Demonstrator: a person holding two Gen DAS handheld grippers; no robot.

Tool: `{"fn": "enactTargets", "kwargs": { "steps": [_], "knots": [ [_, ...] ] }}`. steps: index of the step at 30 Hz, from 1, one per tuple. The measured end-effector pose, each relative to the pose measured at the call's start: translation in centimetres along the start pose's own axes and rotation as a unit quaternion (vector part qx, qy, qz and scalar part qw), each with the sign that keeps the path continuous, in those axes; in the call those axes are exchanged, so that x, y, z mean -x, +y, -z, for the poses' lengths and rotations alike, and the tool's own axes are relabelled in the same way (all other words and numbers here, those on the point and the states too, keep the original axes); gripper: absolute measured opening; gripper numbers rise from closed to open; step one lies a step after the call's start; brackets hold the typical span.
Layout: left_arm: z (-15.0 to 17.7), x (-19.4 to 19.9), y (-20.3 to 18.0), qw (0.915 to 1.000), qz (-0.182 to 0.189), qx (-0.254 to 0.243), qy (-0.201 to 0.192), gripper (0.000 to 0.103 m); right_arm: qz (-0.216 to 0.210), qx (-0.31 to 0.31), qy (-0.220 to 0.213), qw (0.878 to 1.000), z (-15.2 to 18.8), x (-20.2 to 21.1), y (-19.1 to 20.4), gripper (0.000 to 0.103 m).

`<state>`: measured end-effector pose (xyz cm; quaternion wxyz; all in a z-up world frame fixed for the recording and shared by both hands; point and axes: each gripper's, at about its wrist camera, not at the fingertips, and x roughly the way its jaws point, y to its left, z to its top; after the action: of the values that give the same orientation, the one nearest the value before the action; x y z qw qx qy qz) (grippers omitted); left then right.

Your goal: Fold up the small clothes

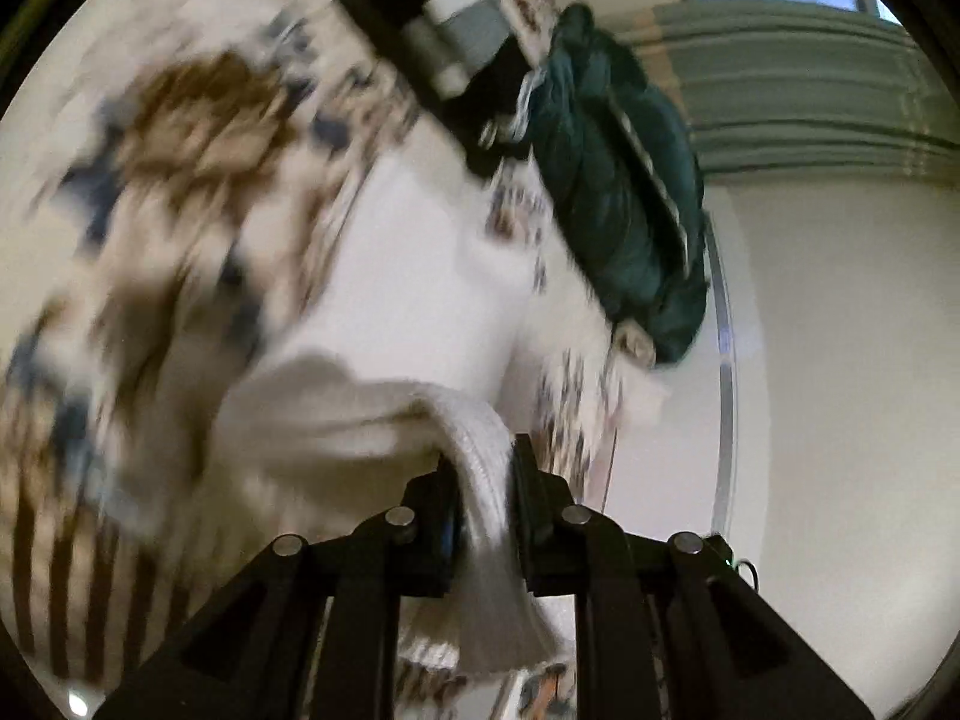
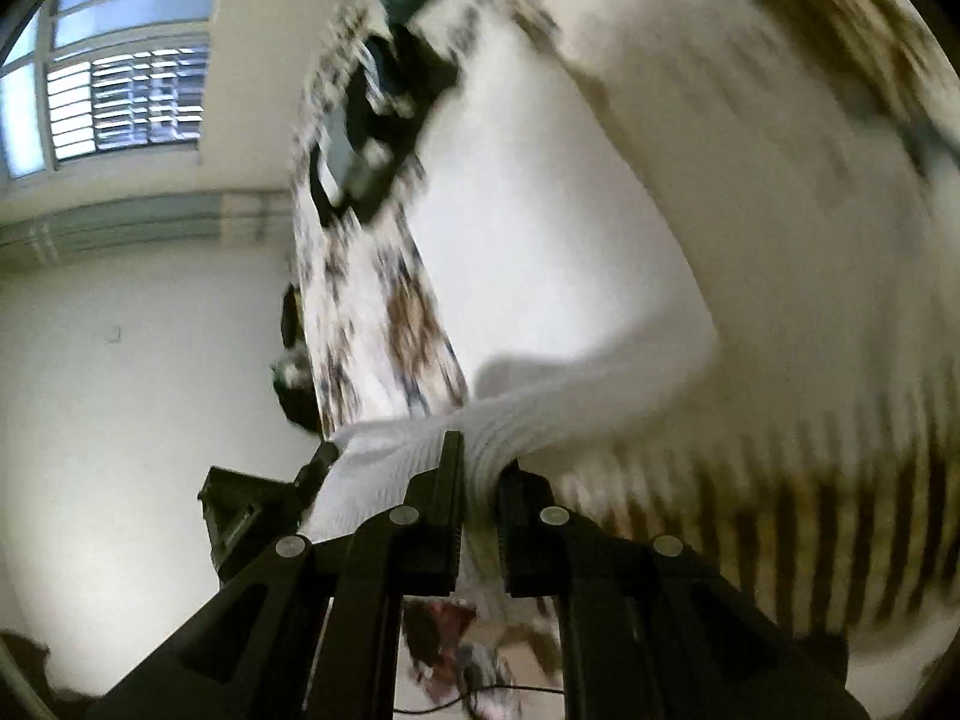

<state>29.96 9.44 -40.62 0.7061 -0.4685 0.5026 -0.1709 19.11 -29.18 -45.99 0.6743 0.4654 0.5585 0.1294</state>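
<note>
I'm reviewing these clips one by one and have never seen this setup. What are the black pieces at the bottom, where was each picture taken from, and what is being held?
There is no robot arm here. A person holds a pair of black tongs in each hand, and a fisheye camera on each looks forward along its two fingers. One picture comes from the left tongs, the other from the right tongs.

Both are shut on the same white ribbed garment, which stretches between them. Below lies a patterned bedspread with brown and blue marks. Farther off on it sit a dark green jacket and a black pile of clothes. Motion blur hides finer detail, including what kind of garment it is.
</note>
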Motion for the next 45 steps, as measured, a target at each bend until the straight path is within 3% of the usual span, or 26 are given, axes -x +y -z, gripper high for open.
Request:
{"fn": "enactTargets", "kwargs": {
  "steps": [4, 7, 9, 11, 13, 14, 16, 19, 20, 22, 23, 24, 27, 28, 30, 33, 35, 37, 38, 39, 41, 42, 43, 44, 45],
  "knots": [
    [-9.2, -5.8, -0.3, 0.999, 0.031, 0.028, -0.017, 0.017, 0.0, 0.004, -0.044, 0.999, -9.4, -2.2, 2.5, 0.01],
    [-13.8, -8.2, 0.9, 0.9982, 0.026, 0.044, -0.032, 0.053, 0.014, -0.006, -0.077, 0.997, -17.1, -4.1, 3.0, 0.014],
    [-16.2, -8.3, 1.1, 0.9985, 0.013, 0.037, -0.039, 0.059, 0.015, -0.021, -0.064, 0.998, -21.4, -6.3, 2.5, 0.027],
    [-16.6, -7.5, 0.5, 0.999, -0.014, -0.006, -0.043, 0.059, 0.037, -0.011, -0.074, 0.997, -23.3, -6.4, 2.7, 0.029],
    [-16.2, -7.3, -0.3, 0.9962, -0.054, -0.058, -0.034, 0.059, 0.043, 0.009, -0.087, 0.995, -23.5, -5.6, 3.2, 0.052],
    [-15.9, -8.0, -0.6, 0.9936, -0.072, -0.085, -0.02, 0.059, 0.044, 0.024, -0.088, 0.995, -23.2, -5.1, 3.3, 0.059],
    [-15.7, -10.2, -0.8, 0.9844, -0.116, -0.132, 0.011, 0.059, 0.083, 0.052, -0.094, 0.991, -22.9, -4.8, 3.3, 0.06],
    [-14.6, -15.3, -1.5, 0.9558, -0.18, -0.223, 0.064, 0.059, 0.168, 0.069, -0.065, 0.981, -23.2, -6.8, 2.0, 0.06],
    [-14.1, -16.6, -1.8, 0.9477, -0.189, -0.247, 0.071, 0.056, 0.183, 0.07, -0.054, 0.979, -23.4, -7.7, 1.4, 0.06],
    [-13.7, -18.1, -2.1, 0.9354, -0.199, -0.282, 0.075, 0.006, 0.193, 0.08, -0.034, 0.977, -23.9, -9.7, 1.0, 0.053],
    [-13.6, -18.3, -2.2, 0.9336, -0.201, -0.288, 0.072, 0.002, 0.2, 0.085, -0.033, 0.976, -23.6, -10.0, 0.7, 0.017],
    [-13.7, -18.0, -2.3, 0.9354, -0.196, -0.289, 0.059, 0.002, 0.209, 0.091, -0.033, 0.973, -23.5, -10.2, 0.8, 0.007],
    [-14.9, -15.8, -1.4, 0.9456, -0.196, -0.259, 0.02, 0.002, 0.219, 0.102, -0.063, 0.968, -23.4, -9.3, 1.7, 0.007],
    [-15.6, -15.2, -0.5, 0.952, -0.197, -0.234, 0.017, 0.002, 0.215, 0.098, -0.072, 0.969, -23.5, -9.0, 1.7, 0.007],
    [-16.7, -15.1, 1.1, 0.9561, -0.212, -0.201, 0.018, 0.0, 0.206, 0.085, -0.098, 0.97, -23.9, -7.9, 1.5, 0.006],
    [-18.0, -15.1, 2.9, 0.9587, -0.225, -0.174, 0.017, 0.0, 0.233, 0.076, -0.076, 0.967, -25.4, -9.2, 0.6, 0.006],
    [-18.8, -14.5, 2.9, 0.9714, -0.185, -0.146, 0.025, 0.003, 0.236, 0.069, -0.057, 0.968, -26.2, -9.9, 0.3, 0.008],
    [-19.0, -14.1, 2.0, 0.9768, -0.16, -0.14, 0.024, 0.013, 0.229, 0.075, -0.035, 0.97, -26.5, -10.2, 0.7, 0.013],
    [-19.0, -14.3, 1.3, 0.9786, -0.141, -0.147, 0.028, 0.039, 0.23, 0.084, -0.037, 0.969, -26.6, -10.1, 1.1, 0.02],
    [-18.8, -15.0, 0.7, 0.9777, -0.135, -0.157, 0.037, 0.067, 0.231, 0.096, -0.042, 0.967, -26.6, -10.0, 1.5, 0.038],
    [-18.5, -17.1, 0.0, 0.9728, -0.138, -0.176, 0.059, 0.068, 0.238, 0.106, -0.037, 0.965, -26.8, -10.3, 1.8, 0.052],
    [-18.0, -18.6, -0.3, 0.9673, -0.147, -0.192, 0.076, 0.06, 0.238, 0.106, -0.033, 0.965, -26.9, -10.6, 1.8, 0.052],
    [-17.6, -19.8, -0.7, 0.9621, -0.159, -0.208, 0.076, 0.041, 0.24, 0.108, -0.027, 0.964, -27.1, -11.1, 1.6, 0.051],
    [-17.1, -20.3, -0.8, 0.955, -0.175, -0.225, 0.082, 0.005, 0.242, 0.111, -0.028, 0.964, -27.0, -11.3, 1.8, 0.025],
    [-16.9, -20.3, -0.9, 0.9512, -0.185, -0.233, 0.08, 0.004, 0.246, 0.117, -0.035, 0.962, -26.8, -11.4, 2.1, 0.007]
  ]
}}
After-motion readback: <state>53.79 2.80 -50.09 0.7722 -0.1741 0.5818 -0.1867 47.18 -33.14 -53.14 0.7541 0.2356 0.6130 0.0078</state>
